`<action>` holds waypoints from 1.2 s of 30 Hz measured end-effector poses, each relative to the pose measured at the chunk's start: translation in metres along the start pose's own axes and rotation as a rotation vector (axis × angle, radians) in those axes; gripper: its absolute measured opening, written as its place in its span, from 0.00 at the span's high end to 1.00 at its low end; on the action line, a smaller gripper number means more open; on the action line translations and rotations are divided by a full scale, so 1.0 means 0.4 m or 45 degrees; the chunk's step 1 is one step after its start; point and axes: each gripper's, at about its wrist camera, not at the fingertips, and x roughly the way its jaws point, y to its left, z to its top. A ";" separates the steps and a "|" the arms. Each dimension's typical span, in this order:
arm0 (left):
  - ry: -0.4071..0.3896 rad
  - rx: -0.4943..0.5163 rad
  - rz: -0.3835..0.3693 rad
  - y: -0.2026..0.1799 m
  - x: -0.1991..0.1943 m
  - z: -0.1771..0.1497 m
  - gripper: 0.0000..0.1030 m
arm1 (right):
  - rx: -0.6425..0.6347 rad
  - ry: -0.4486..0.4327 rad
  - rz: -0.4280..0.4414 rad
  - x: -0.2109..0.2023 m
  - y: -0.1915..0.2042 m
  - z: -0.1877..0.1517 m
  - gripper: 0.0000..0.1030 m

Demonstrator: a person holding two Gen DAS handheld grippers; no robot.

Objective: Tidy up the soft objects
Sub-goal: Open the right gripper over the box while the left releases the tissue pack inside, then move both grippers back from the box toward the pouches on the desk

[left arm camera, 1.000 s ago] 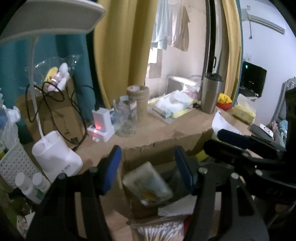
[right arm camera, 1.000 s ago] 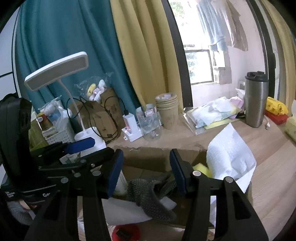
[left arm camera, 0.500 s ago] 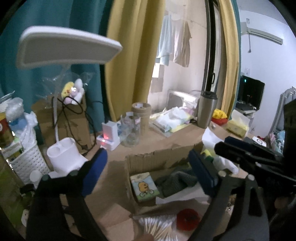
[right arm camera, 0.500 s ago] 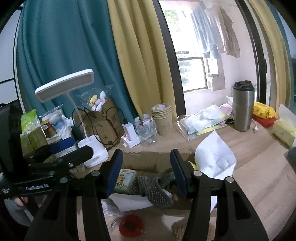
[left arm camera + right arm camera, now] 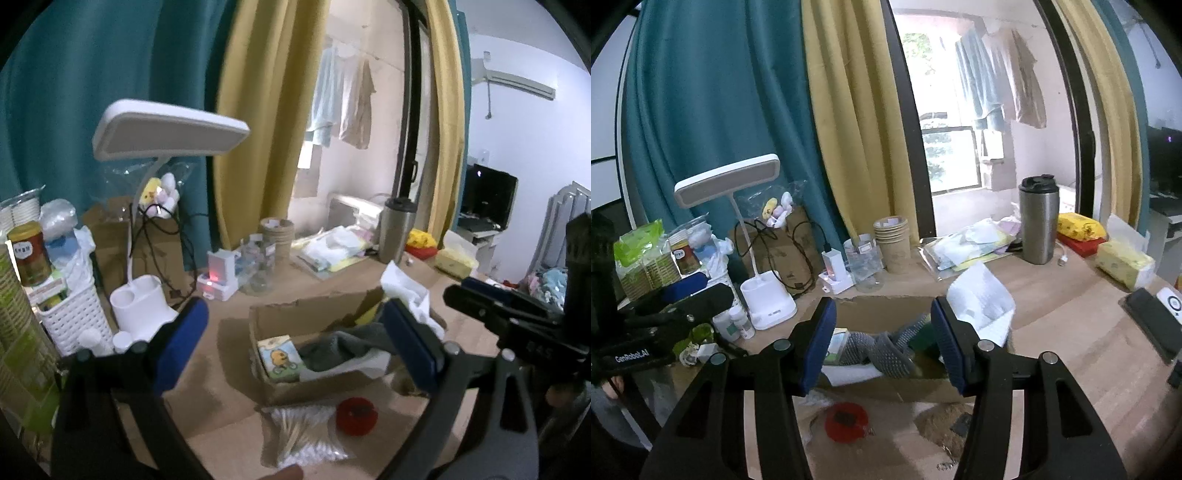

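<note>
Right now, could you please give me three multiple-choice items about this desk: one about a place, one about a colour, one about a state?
1. Where does the small pack with the cartoon picture lie?
A. inside the cardboard box
B. in the white basket
C. beside the steel tumbler

2. What colour is the round object on the desk in front of the box?
A. green
B. red
C. white

3. How is the left gripper?
A. shut on a grey cloth
B. shut on the lamp
C. its fingers stand wide apart and hold nothing

Answers:
1. A, it rests at the box's left end beside the grey cloth.
2. B, both views show it red.
3. C, the jaws are opening and nothing sits between them.
</note>
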 end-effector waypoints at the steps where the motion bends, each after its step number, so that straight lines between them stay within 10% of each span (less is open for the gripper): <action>1: -0.002 0.004 -0.009 -0.003 -0.009 -0.001 0.06 | 0.000 -0.002 -0.010 -0.010 0.001 -0.002 0.45; 36: 0.041 -0.030 -0.151 -0.025 -0.147 -0.117 0.06 | -0.113 -0.009 -0.327 -0.214 0.061 -0.086 0.45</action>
